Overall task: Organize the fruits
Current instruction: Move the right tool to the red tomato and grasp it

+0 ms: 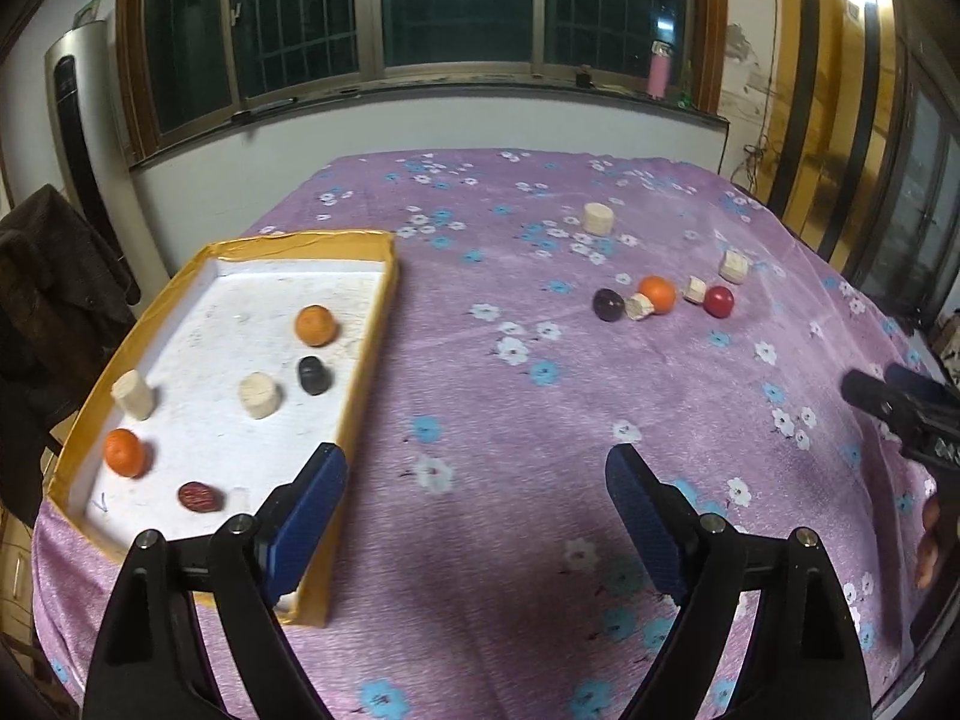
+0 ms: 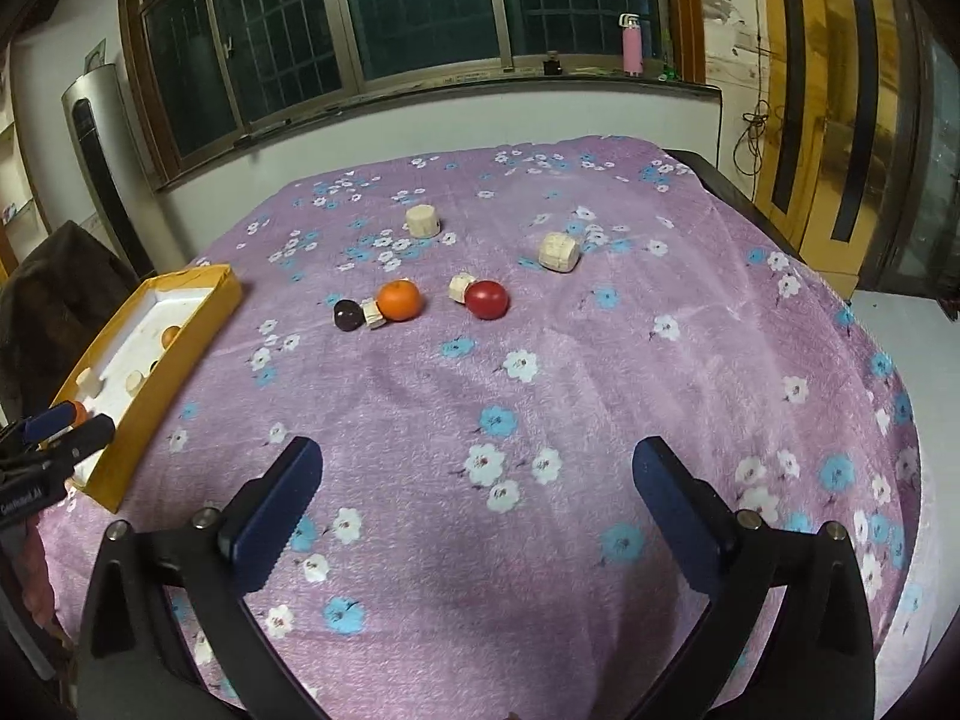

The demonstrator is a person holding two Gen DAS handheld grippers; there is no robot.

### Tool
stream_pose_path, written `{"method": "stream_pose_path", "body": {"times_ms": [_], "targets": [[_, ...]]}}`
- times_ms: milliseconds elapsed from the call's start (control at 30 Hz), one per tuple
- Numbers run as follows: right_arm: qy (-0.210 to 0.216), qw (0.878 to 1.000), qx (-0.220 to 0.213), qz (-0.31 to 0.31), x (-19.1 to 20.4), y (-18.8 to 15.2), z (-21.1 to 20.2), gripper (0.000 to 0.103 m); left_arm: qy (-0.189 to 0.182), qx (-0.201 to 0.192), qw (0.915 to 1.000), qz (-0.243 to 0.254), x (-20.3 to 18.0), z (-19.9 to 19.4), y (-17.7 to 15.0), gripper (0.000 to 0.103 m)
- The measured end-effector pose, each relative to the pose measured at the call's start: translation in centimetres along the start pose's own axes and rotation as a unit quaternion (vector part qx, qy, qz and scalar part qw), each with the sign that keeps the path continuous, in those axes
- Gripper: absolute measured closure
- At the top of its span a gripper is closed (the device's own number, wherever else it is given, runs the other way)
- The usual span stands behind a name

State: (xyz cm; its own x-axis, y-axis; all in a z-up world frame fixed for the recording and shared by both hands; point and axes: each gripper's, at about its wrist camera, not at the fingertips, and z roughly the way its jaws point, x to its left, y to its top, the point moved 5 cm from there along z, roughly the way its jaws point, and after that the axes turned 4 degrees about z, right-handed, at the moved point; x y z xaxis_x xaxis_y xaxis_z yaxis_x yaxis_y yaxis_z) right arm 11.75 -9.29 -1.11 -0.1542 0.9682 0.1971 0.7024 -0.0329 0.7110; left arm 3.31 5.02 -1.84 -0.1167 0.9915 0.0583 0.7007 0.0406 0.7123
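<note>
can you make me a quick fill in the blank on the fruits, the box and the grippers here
1. The shallow yellow cardboard box already holds ____ round orange fruits.
2. On the purple flowered cloth, the round red fruit lies to the ____ of the loose round orange fruit in the right wrist view.
3. The right gripper has ____ between its fingers.
4. The pink bottle stands on the ____.

Missing words: two; right; nothing; windowsill
</note>
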Motion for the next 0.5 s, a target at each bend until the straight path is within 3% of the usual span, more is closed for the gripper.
{"method": "stream_pose_path", "body": {"times_ms": [300, 500], "targets": [[-0.012, 0.999, 0.018, -0.042, 0.5, 3.4, 5.7, 0.001, -0.010, 0.010, 0.9999, 0.007, -1.3, 2.5, 1.0, 0.015], [-0.033, 0.997, 0.038, -0.066, 0.5, 5.6, 10.8, 0.015, -0.017, 0.019, 0.9997, 0.005, -1.6, 4.7, 2.1, 0.015]]}}
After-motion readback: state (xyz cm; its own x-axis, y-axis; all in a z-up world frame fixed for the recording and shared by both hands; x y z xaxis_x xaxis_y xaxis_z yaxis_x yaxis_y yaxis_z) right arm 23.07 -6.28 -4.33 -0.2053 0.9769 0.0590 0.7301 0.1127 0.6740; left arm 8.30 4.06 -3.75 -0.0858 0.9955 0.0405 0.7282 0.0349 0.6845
